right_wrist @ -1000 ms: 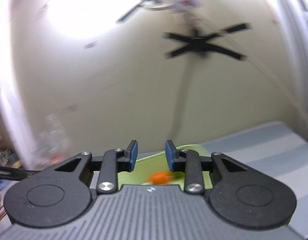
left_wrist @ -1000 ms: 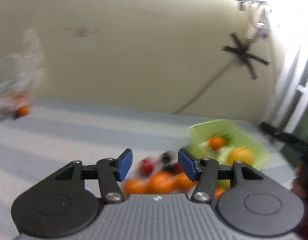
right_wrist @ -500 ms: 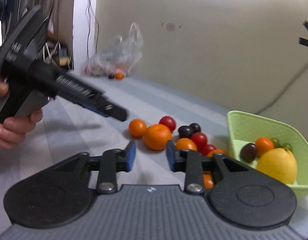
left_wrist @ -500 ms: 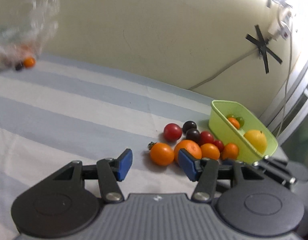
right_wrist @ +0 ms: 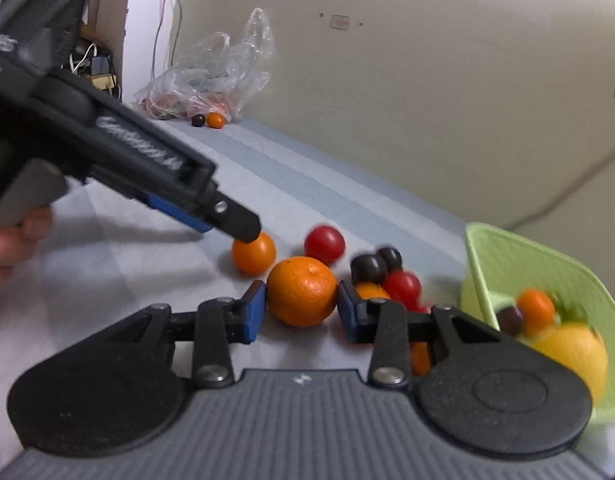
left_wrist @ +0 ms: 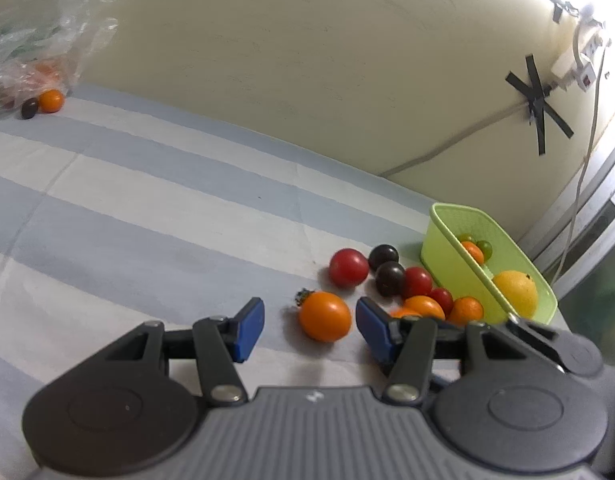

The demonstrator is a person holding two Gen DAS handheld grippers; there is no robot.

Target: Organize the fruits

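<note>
on striped cloth [left_wrist: 147,200]: l gripper [left_wrist: 309,330] open by orange tomato [left_wrist: 325,316]; r gripper [right_wrist: 301,312] open round mandarin [right_wrist: 301,291].

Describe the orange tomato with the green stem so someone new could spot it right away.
Start at the green basket on the striped cloth, then follow the loose fruit away from it. The orange tomato sits alone, the only one with a leafy stem.
</note>
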